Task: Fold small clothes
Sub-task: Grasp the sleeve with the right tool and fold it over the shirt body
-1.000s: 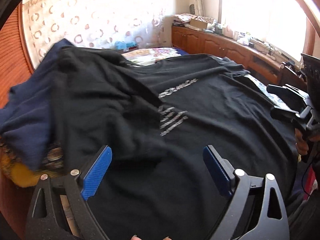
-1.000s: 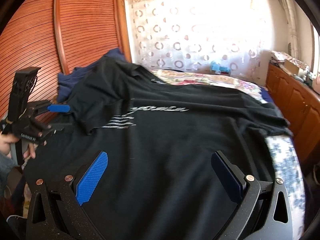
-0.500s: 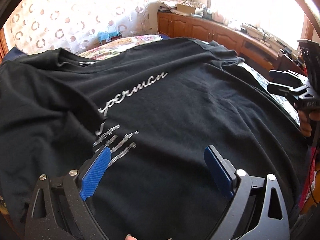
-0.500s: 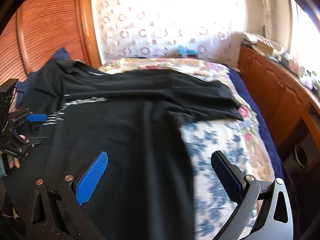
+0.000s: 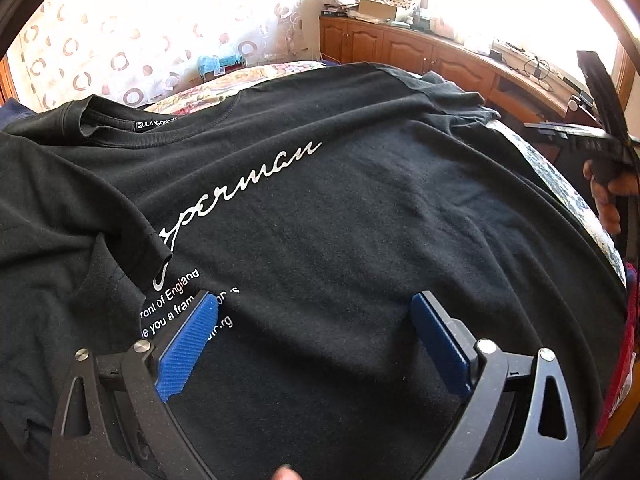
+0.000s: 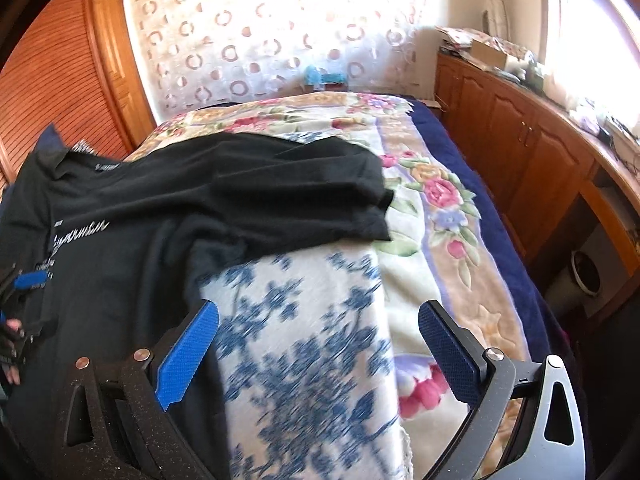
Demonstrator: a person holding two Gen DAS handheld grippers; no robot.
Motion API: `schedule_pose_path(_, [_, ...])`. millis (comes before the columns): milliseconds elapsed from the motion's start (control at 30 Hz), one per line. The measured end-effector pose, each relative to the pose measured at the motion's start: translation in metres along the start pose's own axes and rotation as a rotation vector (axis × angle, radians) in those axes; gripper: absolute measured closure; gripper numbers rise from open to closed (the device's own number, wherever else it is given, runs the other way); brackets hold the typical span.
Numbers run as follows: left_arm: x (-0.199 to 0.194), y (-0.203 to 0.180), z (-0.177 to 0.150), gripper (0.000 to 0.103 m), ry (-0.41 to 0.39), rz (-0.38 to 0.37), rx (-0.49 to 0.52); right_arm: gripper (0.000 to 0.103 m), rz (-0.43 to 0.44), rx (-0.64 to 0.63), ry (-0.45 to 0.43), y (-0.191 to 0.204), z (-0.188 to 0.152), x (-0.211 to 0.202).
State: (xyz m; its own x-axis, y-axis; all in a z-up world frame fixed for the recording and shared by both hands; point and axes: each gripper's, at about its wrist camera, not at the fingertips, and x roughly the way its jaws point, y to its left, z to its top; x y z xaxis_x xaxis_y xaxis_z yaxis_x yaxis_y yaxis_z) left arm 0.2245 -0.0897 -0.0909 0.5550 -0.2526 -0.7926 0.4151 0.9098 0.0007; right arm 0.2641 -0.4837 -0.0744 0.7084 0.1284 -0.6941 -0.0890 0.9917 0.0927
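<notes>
Black T-shirt now spread front-up across the bed, no longer bunched over the navy garment as a second ago; laid out, ready for a first fold. Left sleeve flopped inward over the print, ahead-left of left gripper, needs flattening first. Left gripper wide open, empty, over the chest print. Right gripper swung right, off the shirt, wide open, empty, over the blue-patterned cloth. Right sleeve ahead of it on the floral blanket. Wooden cabinets far right, not obstructing.
</notes>
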Motion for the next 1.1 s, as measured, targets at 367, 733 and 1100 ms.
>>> schedule_pose_path(367, [0.004, -0.002, 0.001, 0.000, 0.007, -0.002, 0.009, 0.013, 0.023, 0.159, 0.041, -0.019, 0.031, 0.048])
schedule_pose_path(733, [0.004, -0.003, 0.001, 0.000, 0.008, -0.003, 0.005, 0.067, -0.042, 0.081, 0.065, -0.011, 0.049, 0.054])
schedule_pose_path(1100, [0.003, -0.003, 0.002, 0.000, 0.009, 0.001, 0.002, 0.090, 0.060, -0.116, -0.144, 0.058, 0.069, -0.019])
